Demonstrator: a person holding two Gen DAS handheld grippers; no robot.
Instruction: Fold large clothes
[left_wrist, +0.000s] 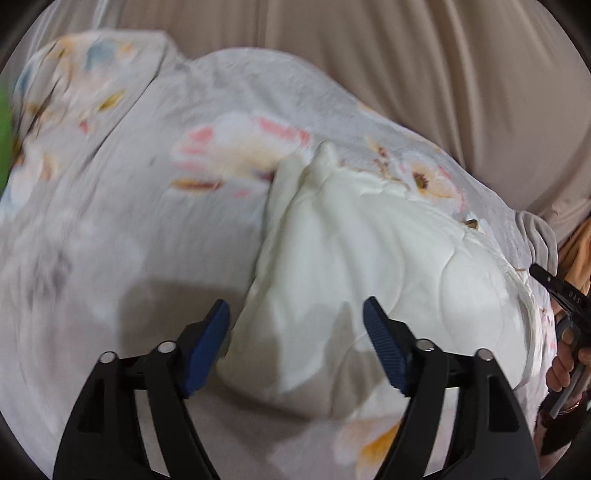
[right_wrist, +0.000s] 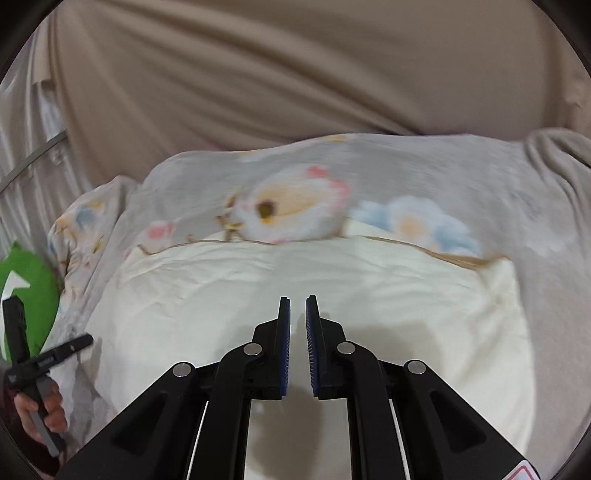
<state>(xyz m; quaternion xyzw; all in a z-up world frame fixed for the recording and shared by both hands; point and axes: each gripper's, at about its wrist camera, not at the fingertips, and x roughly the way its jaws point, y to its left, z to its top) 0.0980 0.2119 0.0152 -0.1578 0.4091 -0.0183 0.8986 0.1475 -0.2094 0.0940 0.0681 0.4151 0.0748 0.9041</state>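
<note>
A cream-white garment (left_wrist: 369, 258) lies crumpled on a grey floral bedsheet (left_wrist: 147, 184). My left gripper (left_wrist: 295, 301) hangs open and wide just above the garment's near left edge, with nothing pressed between its blue pads. In the right wrist view the garment (right_wrist: 295, 277) spreads flat and broad. My right gripper (right_wrist: 297, 297) hovers over its near middle, its jaws a narrow gap apart with no cloth between them. At the left edge of that view a hand (right_wrist: 48, 410) holds the left gripper (right_wrist: 50, 319), its jaws spread.
Beige curtain folds (right_wrist: 258, 74) hang behind the bed. A floral pillow (left_wrist: 92, 74) lies at the far left. A green thing with a white arrow (right_wrist: 29, 280) sits at the bed's left side. A hand (left_wrist: 561, 365) with the right gripper's finger (left_wrist: 554, 286) shows at the right edge.
</note>
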